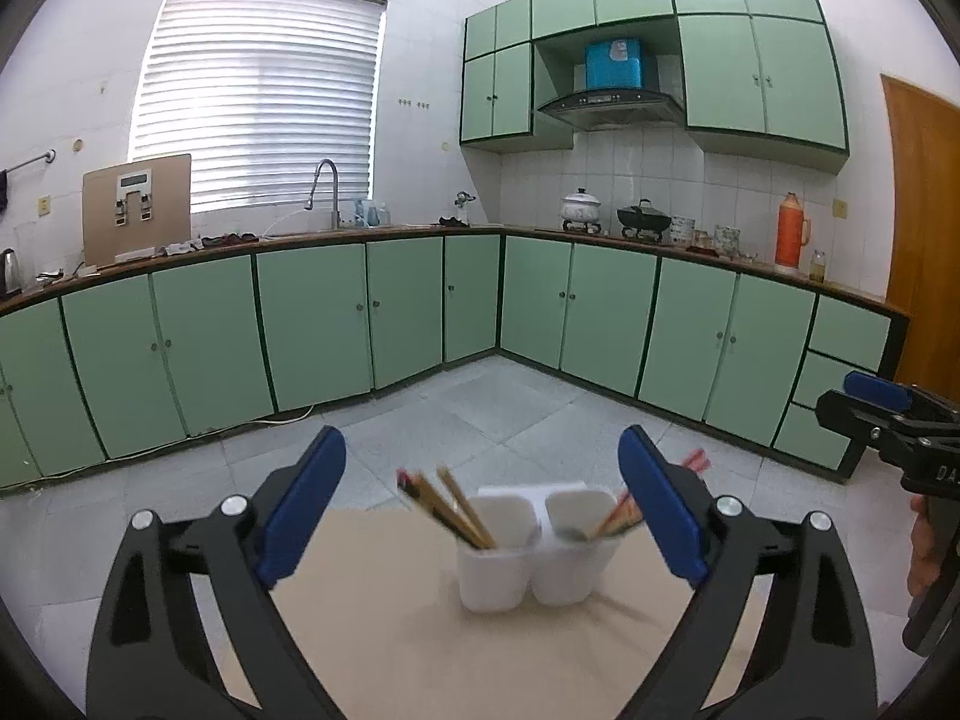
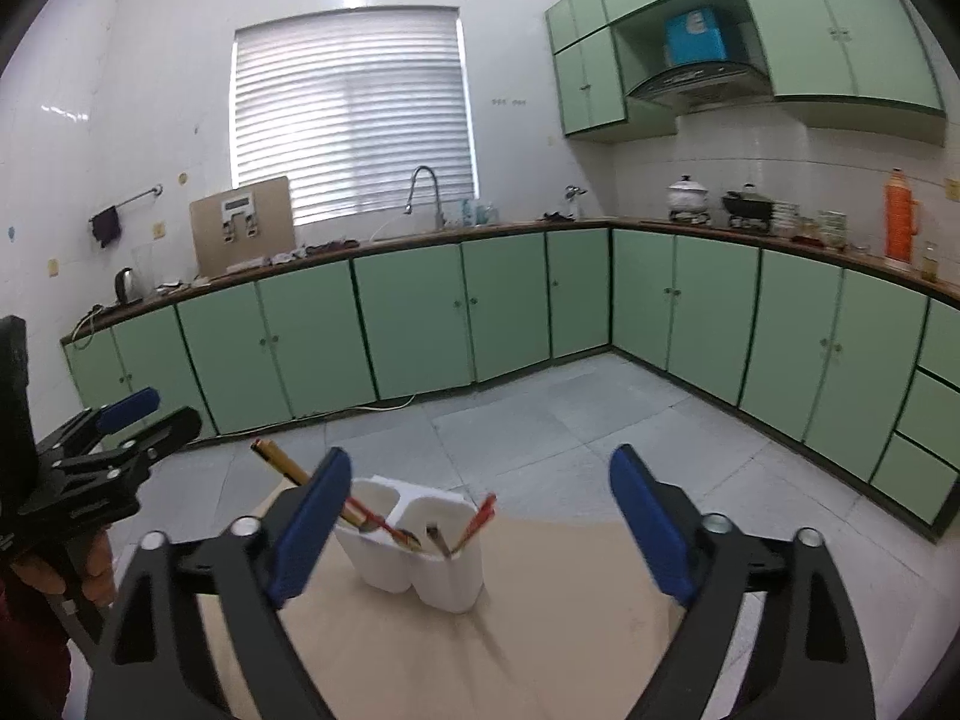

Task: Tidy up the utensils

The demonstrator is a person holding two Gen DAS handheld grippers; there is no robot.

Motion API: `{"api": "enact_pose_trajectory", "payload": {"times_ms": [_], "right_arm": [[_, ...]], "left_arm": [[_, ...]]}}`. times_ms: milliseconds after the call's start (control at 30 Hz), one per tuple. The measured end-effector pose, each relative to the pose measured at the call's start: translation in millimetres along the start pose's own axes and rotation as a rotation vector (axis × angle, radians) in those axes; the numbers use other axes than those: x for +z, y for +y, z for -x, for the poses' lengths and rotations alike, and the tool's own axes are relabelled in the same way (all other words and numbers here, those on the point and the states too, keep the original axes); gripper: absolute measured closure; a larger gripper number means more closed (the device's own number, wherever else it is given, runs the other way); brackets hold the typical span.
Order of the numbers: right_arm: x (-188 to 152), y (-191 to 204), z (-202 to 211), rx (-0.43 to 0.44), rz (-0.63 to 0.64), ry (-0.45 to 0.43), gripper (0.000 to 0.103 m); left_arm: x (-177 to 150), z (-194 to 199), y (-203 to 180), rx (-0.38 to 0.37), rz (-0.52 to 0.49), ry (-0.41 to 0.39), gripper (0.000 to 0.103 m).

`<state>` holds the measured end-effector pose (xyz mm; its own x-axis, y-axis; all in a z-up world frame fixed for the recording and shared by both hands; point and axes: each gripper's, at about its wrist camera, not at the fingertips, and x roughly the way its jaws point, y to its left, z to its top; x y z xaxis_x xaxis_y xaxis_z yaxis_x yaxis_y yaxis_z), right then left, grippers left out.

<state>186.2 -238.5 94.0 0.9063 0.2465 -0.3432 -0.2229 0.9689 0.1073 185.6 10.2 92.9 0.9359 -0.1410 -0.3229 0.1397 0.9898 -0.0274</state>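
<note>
A white utensil holder (image 1: 528, 558) with side-by-side cups stands on a beige table (image 1: 450, 660). Brown chopsticks (image 1: 447, 504) lean in its left cup; red-tipped chopsticks (image 1: 624, 510) lean in its right cup. My left gripper (image 1: 480, 504) is open and empty, raised above the table, the holder between its blue pads. The right gripper shows at the right edge (image 1: 882, 402). In the right wrist view the holder (image 2: 420, 546) sits left of centre with chopsticks (image 2: 282, 462) and red ones (image 2: 480, 516). My right gripper (image 2: 480, 510) is open and empty. The left gripper (image 2: 132, 414) is at the left.
Green kitchen cabinets (image 1: 312, 318) run along the far walls with a sink faucet (image 1: 327, 192), pots (image 1: 582, 207) and an orange thermos (image 1: 792, 234) on the counter. Grey tiled floor (image 1: 480, 408) lies beyond the table's far edge.
</note>
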Motion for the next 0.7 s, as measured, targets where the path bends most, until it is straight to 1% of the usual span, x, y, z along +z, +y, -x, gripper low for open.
{"api": "enact_pose_trajectory", "payload": {"times_ms": [67, 133, 267, 300, 467, 600, 700], "right_arm": [[-8.5, 1.7, 9.4, -0.011, -0.006, -0.005, 0.006], [-17.4, 3.7, 19.2, -0.015, -0.015, -0.007, 0.006], [-31.1, 5.9, 32.6, 0.011, -0.055, 0.005, 0.006], [-34.5, 7.9, 36.3, 0.018, -0.062, 0.007, 0.006], [-49.3, 20.6, 51.5, 0.002, -0.037, 0.004, 0.006], [-56.9, 31.7, 60.5, 0.012, -0.018, 0.008, 0.006], [-59.8, 35.6, 65.5, 0.035, -0.023, 0.016, 0.006]], "left_arm": [[-7.9, 9.8, -2.6, 0.006, 0.003, 0.005, 0.010], [-15.2, 20.4, -4.1, 0.013, 0.004, 0.006, 0.009], [-29.0, 42.0, -10.7, 0.027, -0.004, 0.019, 0.006], [-32.0, 46.5, -12.0, 0.024, -0.006, 0.024, 0.006], [-45.5, 65.3, -16.9, 0.024, -0.017, 0.046, 0.006], [-55.0, 78.2, -17.7, 0.011, 0.000, 0.052, 0.006], [-56.5, 88.7, -17.5, 0.005, 0.009, 0.041, 0.006]]}}
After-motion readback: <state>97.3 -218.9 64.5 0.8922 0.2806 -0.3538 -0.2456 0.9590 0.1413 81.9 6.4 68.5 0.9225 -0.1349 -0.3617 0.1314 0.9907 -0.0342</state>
